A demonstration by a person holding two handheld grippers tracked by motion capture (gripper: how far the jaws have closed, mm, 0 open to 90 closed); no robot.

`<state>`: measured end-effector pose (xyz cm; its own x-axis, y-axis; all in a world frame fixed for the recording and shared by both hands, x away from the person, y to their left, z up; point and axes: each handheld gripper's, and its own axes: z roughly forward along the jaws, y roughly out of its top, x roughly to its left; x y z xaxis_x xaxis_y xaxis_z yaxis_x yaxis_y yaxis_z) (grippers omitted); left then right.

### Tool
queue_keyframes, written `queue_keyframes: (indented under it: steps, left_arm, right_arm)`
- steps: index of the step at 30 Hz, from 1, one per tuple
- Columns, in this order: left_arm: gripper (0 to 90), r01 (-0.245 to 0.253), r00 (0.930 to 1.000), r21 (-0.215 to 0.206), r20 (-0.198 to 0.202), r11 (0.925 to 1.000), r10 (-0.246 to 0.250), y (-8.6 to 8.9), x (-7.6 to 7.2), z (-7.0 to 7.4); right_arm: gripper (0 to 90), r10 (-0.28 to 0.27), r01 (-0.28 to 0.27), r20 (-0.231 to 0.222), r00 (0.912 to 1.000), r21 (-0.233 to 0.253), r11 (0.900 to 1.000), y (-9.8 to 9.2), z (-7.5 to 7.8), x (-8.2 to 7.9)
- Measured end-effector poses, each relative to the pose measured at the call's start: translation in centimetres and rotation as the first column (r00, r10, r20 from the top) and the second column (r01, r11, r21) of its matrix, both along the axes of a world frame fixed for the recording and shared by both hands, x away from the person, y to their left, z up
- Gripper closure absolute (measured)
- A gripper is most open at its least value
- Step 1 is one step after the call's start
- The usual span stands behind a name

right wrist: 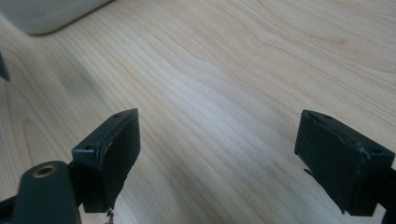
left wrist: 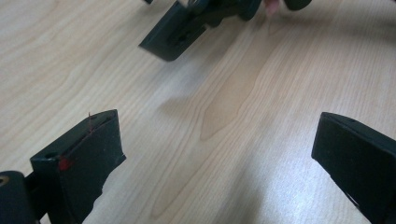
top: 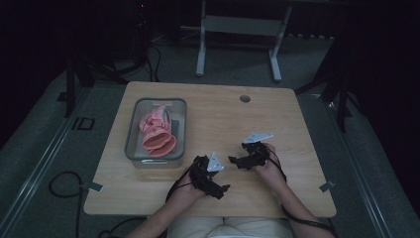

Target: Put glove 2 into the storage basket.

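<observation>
A clear plastic bin (top: 130,144) stands on the left part of the wooden table (top: 277,114), and a bundle of pink soft material (top: 157,133) lies in it. My left gripper (top: 214,177) (left wrist: 219,133) is low over bare wood near the front edge, open, with nothing between its jaws. Just to its right, my right gripper (top: 238,154) (right wrist: 222,135) is also open and empty over bare wood. One jaw of the right gripper (left wrist: 173,32) appears at the top of the left gripper view. A corner of the bin (right wrist: 46,14) appears at the top left of the right gripper view.
A round cable hole (top: 244,98) sits near the table's far edge. Beyond the table stands a grey metal frame (top: 237,29) on the carpet. Cables (top: 64,186) trail on the floor at the left. Bare wood stretches to the right of the bin.
</observation>
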<state>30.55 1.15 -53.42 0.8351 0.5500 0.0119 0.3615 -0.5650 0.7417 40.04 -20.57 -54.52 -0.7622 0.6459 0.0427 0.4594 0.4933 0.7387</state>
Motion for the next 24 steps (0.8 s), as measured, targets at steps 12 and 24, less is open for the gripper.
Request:
queue_keyframes:
  steps: [12, 24]
  left_arm:
    - [1.5, -0.019, 0.999, 0.001, 0.042, 0.9998, 0.019, 0.7, -0.4, -1.3]
    - [1.5, -0.048, 0.9973, 0.005, 0.056, 0.9989, 0.047, 1.2, -0.4, -1.9]
  right_arm:
    - [14.0, -0.036, 0.036, 0.028, 0.9989, 0.002, 0.999, -1.8, -0.9, -0.9]
    - [13.6, -0.086, 0.086, 0.05, 0.995, 0.003, 0.996, -3.4, -1.5, -0.9]
